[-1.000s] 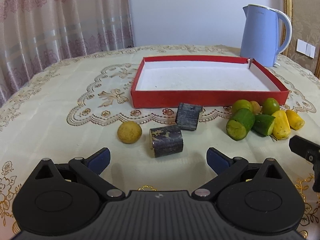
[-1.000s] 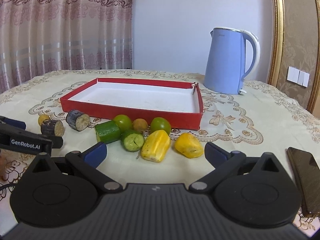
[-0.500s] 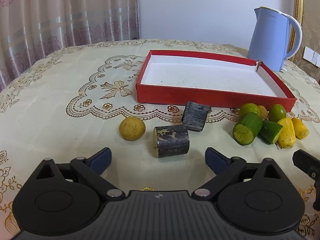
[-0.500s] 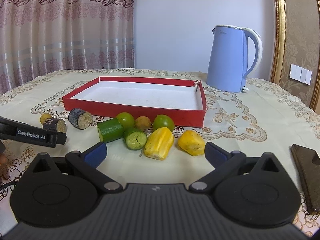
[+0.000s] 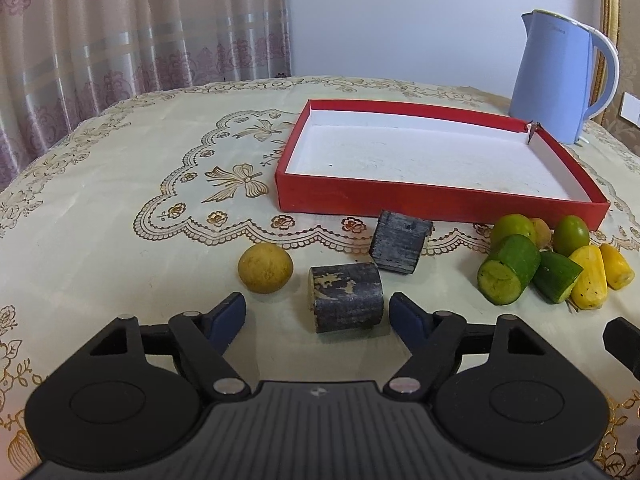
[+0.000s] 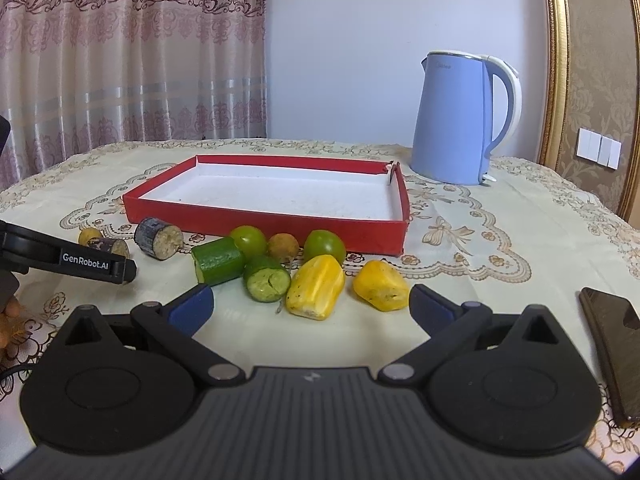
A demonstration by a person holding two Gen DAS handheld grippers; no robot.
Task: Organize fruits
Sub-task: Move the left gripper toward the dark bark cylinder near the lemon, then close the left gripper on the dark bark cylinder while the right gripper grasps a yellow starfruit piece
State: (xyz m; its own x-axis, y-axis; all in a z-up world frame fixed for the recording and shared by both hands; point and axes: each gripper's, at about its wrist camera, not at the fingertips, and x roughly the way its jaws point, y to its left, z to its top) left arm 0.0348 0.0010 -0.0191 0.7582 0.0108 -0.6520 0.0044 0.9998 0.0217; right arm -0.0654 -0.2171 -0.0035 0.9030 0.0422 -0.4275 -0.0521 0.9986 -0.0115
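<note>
Left gripper (image 5: 318, 314) was lined up on the nearer dark cylinder chunk (image 5: 346, 298), which lay on its side on the tablecloth (image 5: 100, 216) with its long axis running across the jaws, pale cut end facing left. The chunk sat just ahead of and between the blue pads (image 5: 404, 314); the jaws had just been closing around it, but a gap showed on each side, so no grip yet. A yellow round fruit (image 5: 265, 267) lay just left of it, clear of the left pad. A second dark chunk (image 5: 400, 247) lay behind, nearer the red tray (image 5: 420, 202), which held nothing.

Right gripper (image 6: 310, 306) hung wide open and empty over the other pile: cucumber pieces (image 6: 266, 278), green round fruits (image 6: 324, 246), yellow jackfruit-like pieces (image 6: 316, 292). It was well apart from the dark chunk, so the left hand was clearly the nearer one.

Judgement: closing across the long axis means the pads meet the cut end and the far end, not the curved side. That should hold, provided the chunk doesn't roll forward first.
</note>
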